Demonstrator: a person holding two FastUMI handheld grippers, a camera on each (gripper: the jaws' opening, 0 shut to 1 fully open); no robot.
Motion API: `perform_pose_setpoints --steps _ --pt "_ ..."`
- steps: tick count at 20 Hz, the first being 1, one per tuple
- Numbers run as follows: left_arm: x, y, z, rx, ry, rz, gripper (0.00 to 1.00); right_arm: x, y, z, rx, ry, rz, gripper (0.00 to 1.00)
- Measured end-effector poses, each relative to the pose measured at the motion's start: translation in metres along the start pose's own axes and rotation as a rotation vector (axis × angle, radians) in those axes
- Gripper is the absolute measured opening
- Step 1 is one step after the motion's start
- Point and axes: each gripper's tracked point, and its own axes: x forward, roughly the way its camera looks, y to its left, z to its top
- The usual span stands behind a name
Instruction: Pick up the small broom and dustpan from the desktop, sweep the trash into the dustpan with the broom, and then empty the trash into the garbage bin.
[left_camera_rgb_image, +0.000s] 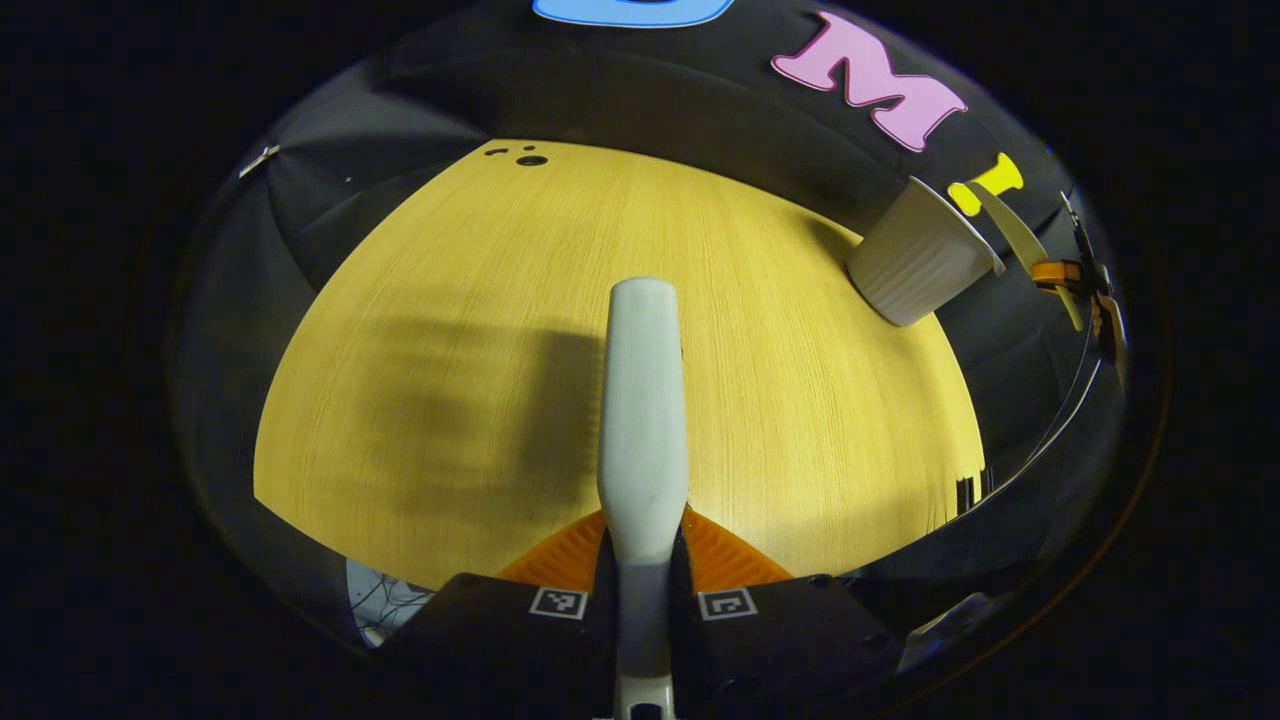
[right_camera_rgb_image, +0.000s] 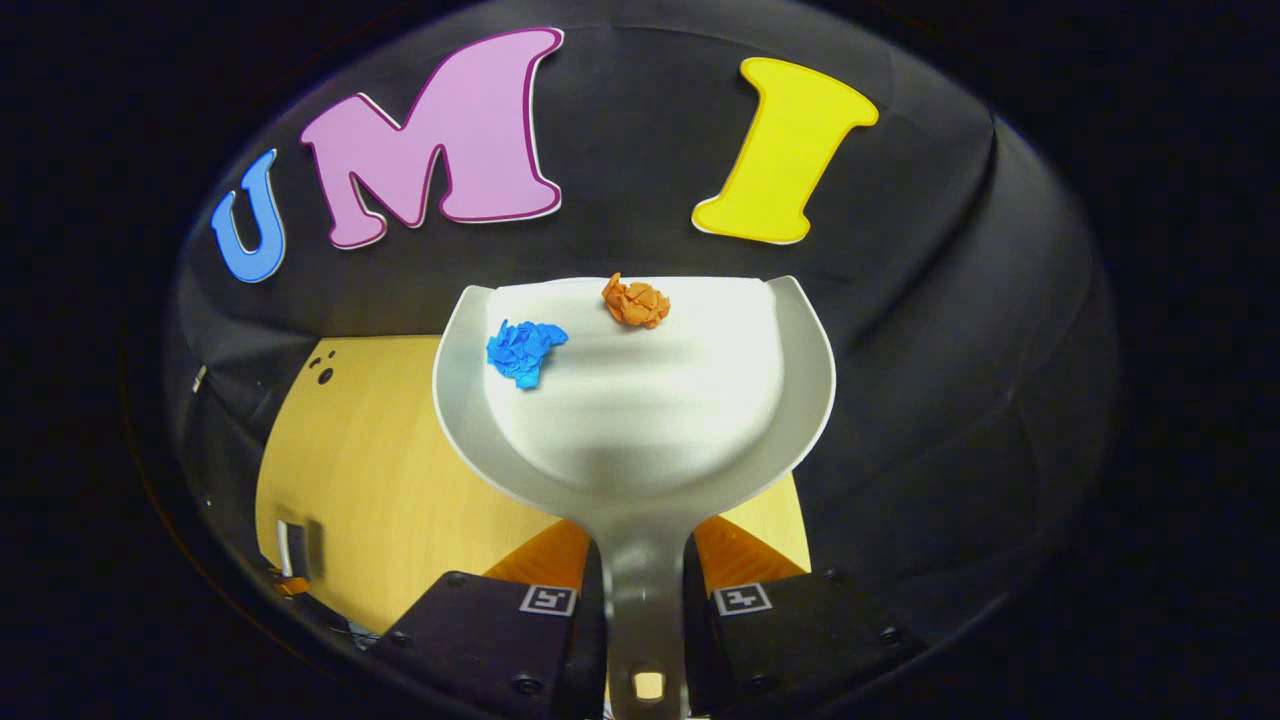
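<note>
My left gripper (left_camera_rgb_image: 645, 545) is shut on the small broom (left_camera_rgb_image: 642, 400), whose pale body reaches forward over the wooden table (left_camera_rgb_image: 450, 300). My right gripper (right_camera_rgb_image: 640, 560) is shut on the handle of the white dustpan (right_camera_rgb_image: 640, 420), which is held level in the air in front of the booth wall. A crumpled blue paper ball (right_camera_rgb_image: 523, 350) and a crumpled orange one (right_camera_rgb_image: 636, 302) lie in the pan near its front lip. The white ribbed garbage bin (left_camera_rgb_image: 925, 255) stands at the table's far right edge. Just right of it, the dustpan's thin edge (left_camera_rgb_image: 1010, 232) and the right gripper (left_camera_rgb_image: 1085, 285) appear farther off.
A dark shadow lies on the table left of the broom. Small dark holes (left_camera_rgb_image: 530, 158) mark the table's far corner, and the same holes (right_camera_rgb_image: 325, 375) show in the right gripper view. Black cloth walls close in the table on all sides.
</note>
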Motion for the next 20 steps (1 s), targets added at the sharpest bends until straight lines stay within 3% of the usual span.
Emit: perform_pose_setpoints --steps 3,9,12,13,14,15,16,20 --pt "0.000 0.000 0.002 -0.031 -0.013 0.000 0.26 0.016 -0.003 0.015 -0.078 -0.023 -0.064 0.31" --pt "-0.003 0.002 0.017 -0.027 -0.044 -0.008 0.26 0.044 -0.007 0.015 -0.248 0.005 -0.174 0.35" --pt "-0.005 0.008 0.018 -0.027 -0.045 -0.003 0.26 0.042 -0.007 0.018 -0.326 -0.009 -0.222 0.31" --pt "-0.006 0.010 0.018 -0.033 -0.046 -0.005 0.26 0.043 -0.008 0.021 -0.364 -0.015 -0.244 0.31" --pt "-0.007 0.011 0.017 -0.041 -0.046 -0.006 0.26 0.042 -0.008 0.021 -0.409 -0.013 -0.268 0.39" --pt "-0.007 0.013 0.016 -0.044 -0.044 -0.002 0.26 0.040 -0.006 0.024 -0.451 -0.016 -0.290 0.35" --pt "-0.008 0.016 0.014 -0.035 -0.039 0.008 0.26 0.040 -0.006 0.025 -0.484 -0.015 -0.312 0.31" --pt "-0.014 0.016 0.015 0.046 -0.035 0.028 0.26 0.040 -0.006 0.025 -0.531 -0.003 -0.377 0.35"
